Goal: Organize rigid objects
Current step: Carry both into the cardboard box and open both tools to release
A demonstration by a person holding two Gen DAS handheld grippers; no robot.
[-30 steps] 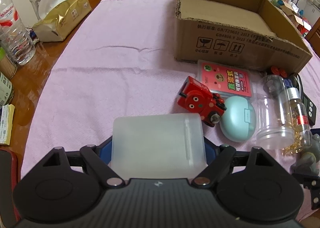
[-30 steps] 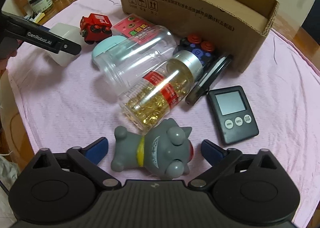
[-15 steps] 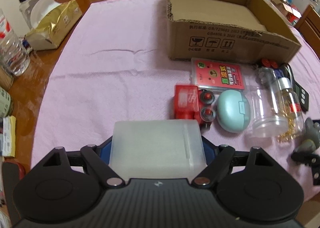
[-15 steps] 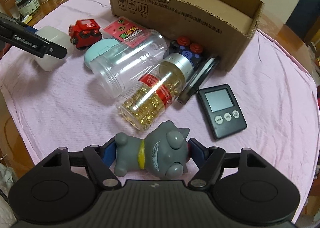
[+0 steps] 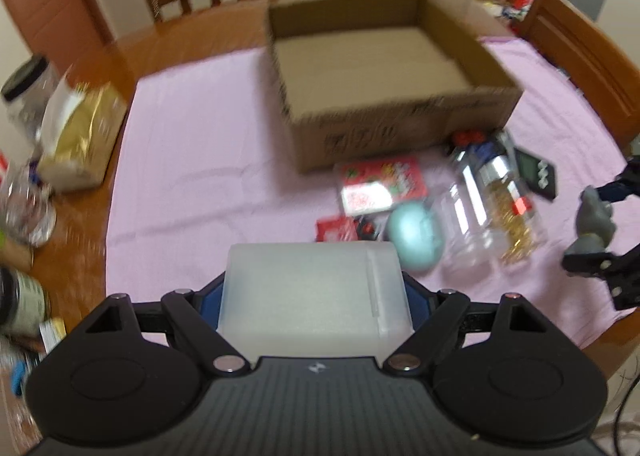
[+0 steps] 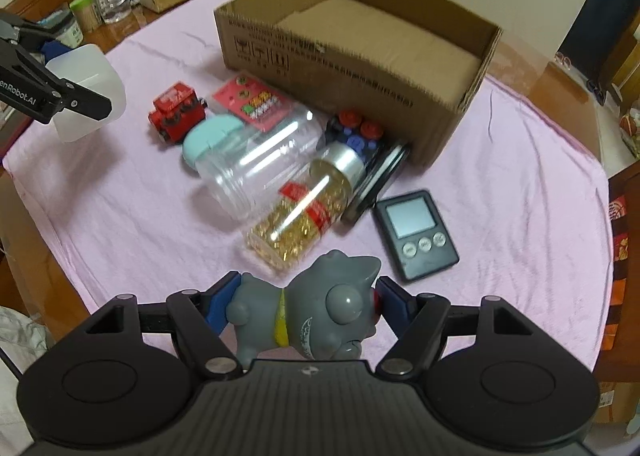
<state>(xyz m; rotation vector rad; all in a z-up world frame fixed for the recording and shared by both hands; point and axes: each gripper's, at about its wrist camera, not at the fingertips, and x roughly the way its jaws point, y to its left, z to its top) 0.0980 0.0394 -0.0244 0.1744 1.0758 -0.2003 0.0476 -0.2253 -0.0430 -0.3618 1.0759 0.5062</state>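
Observation:
My left gripper [image 5: 316,296] is shut on a frosted white plastic box [image 5: 314,292] and holds it above the pink cloth; the box also shows in the right wrist view [image 6: 86,96]. My right gripper [image 6: 308,300] is shut on a grey cat figure [image 6: 316,316] with a yellow collar, lifted off the cloth; it also shows in the left wrist view [image 5: 594,216]. An open cardboard box [image 5: 384,68] stands empty at the back of the table, also seen in the right wrist view [image 6: 360,40].
On the cloth before the cardboard box lie a red toy train [image 6: 174,114], a pink card case [image 6: 252,102], a mint case [image 6: 208,138], a clear jar [image 6: 260,164], a capsule bottle [image 6: 308,204], a black timer [image 6: 416,234] and a dark toy [image 6: 356,132]. Bottles and a gold tissue pack [image 5: 76,140] stand at the left.
Both grippers have risen. The left one lifted the white box higher and toward the cardboard box. The right one closed on the grey cat and lifted it off the cloth.

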